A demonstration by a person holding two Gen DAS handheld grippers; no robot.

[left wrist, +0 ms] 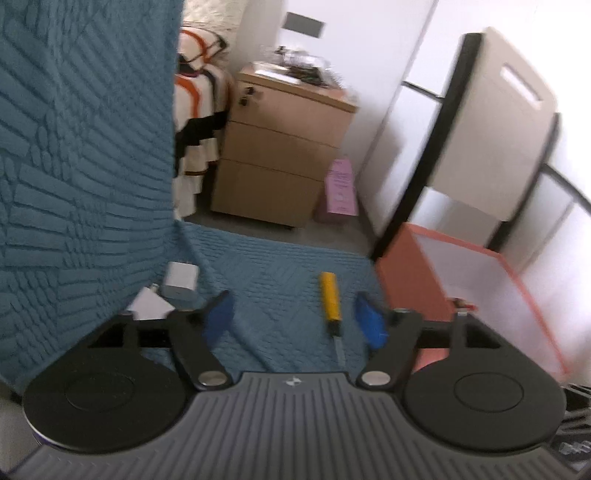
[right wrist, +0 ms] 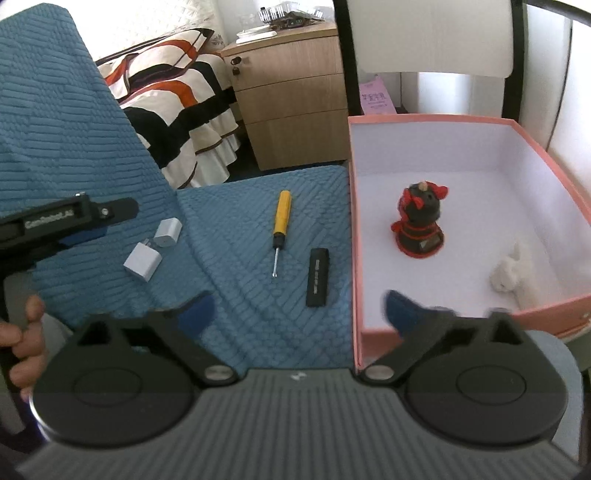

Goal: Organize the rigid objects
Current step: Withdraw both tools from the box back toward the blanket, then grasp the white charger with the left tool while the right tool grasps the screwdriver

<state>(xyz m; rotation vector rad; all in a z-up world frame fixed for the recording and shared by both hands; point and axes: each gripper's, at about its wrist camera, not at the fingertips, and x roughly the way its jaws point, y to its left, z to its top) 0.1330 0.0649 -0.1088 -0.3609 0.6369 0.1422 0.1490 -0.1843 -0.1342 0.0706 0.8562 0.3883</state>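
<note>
A yellow-handled screwdriver (left wrist: 330, 297) (right wrist: 281, 223) lies on the blue quilted cloth (right wrist: 258, 314). My left gripper (left wrist: 295, 315) hovers just above it, open, and the screwdriver lies nearer the right pad, untouched. Two white charger plugs (right wrist: 168, 232) (right wrist: 143, 261) lie to the left, also seen in the left wrist view as plugs (left wrist: 181, 282). A black stick (right wrist: 317, 277) lies beside the pink box (right wrist: 351, 221). Inside the box stand a dark red-trimmed figurine (right wrist: 419, 225) and a small white toy (right wrist: 511, 275). My right gripper (right wrist: 299, 308) is open wide; its right finger overlaps the box's near corner.
A wooden drawer cabinet (right wrist: 291, 99) and a bed with a striped cover (right wrist: 177, 96) stand behind the cloth. A chair (right wrist: 428, 33) rises behind the box. The cloth climbs steeply on the left (left wrist: 74, 147). A hand (right wrist: 18, 343) grips the left tool.
</note>
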